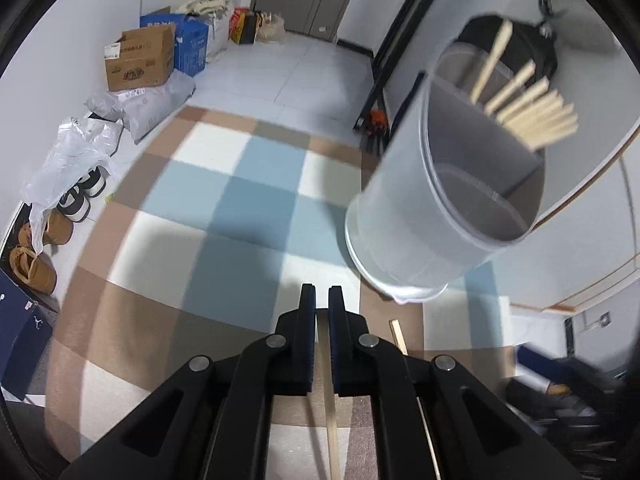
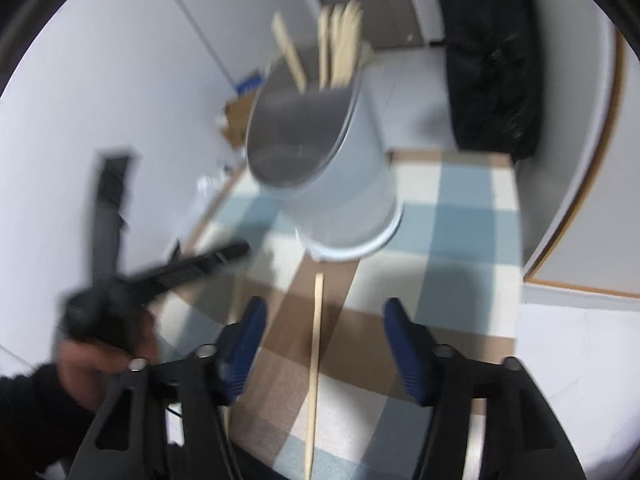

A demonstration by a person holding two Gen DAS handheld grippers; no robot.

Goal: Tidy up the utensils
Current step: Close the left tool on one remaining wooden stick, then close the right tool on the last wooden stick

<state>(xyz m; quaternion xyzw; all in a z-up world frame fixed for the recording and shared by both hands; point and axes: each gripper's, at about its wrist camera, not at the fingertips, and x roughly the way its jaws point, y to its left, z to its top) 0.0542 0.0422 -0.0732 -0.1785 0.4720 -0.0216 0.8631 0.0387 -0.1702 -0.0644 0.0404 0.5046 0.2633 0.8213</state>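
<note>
A white round holder (image 1: pixel 412 216) stands on the checked tablecloth (image 1: pixel 224 200), with several wooden chopsticks (image 1: pixel 532 116) in its far compartment. My left gripper (image 1: pixel 322 300) is shut on a wooden chopstick (image 1: pixel 331 420), left of and below the holder. A second chopstick (image 1: pixel 398 336) lies on the cloth near the holder's base. In the right wrist view the holder (image 2: pixel 344 184) is ahead with its chopsticks (image 2: pixel 340 48). My right gripper (image 2: pixel 324 316) is open and empty above a loose chopstick (image 2: pixel 314 364) lying on the cloth. The left gripper (image 2: pixel 120 280) shows blurred at left.
The table's far edge drops to a tiled floor with cardboard boxes (image 1: pixel 140 60), plastic bags (image 1: pixel 68 160) and shoes (image 1: pixel 76 200) on the left. A black bag (image 2: pixel 492 52) sits behind the holder. A white board (image 2: pixel 584 216) borders the cloth on the right.
</note>
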